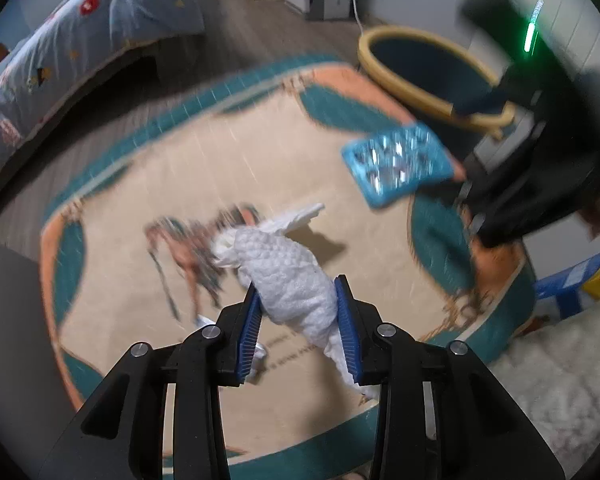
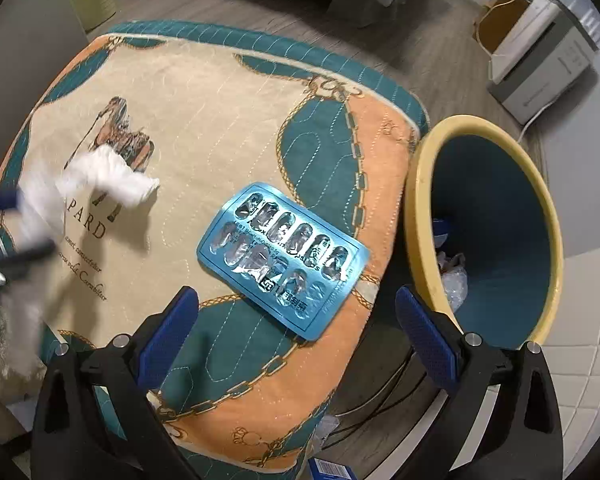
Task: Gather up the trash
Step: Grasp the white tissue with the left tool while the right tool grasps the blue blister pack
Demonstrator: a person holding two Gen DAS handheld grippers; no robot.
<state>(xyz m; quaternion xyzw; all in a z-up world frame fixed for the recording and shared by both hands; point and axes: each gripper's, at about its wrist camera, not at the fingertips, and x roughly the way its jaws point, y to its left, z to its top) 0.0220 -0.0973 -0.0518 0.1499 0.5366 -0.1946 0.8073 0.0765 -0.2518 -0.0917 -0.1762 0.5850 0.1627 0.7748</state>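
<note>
My left gripper (image 1: 298, 292) is shut on a crumpled white paper towel (image 1: 288, 268) and holds it above the patterned cloth surface (image 1: 148, 184). The towel also shows blurred in the right wrist view (image 2: 100, 176). An empty blue blister pack (image 2: 284, 264) lies on the cloth near its right edge, also in the left wrist view (image 1: 400, 164). My right gripper (image 2: 296, 304) is open, just in front of the blister pack. A trash bin (image 2: 500, 220) with a yellow rim and teal inside stands right of the cloth and holds some trash; it also shows in the left wrist view (image 1: 420, 68).
A bed with a blue quilt (image 1: 60, 40) stands at the left. A white appliance (image 2: 540, 60) and a cardboard box (image 2: 500, 12) sit on the wooden floor behind the bin. A small yellow container (image 2: 92, 0) stands at the far left. A white fluffy rug (image 1: 560, 380) lies nearby.
</note>
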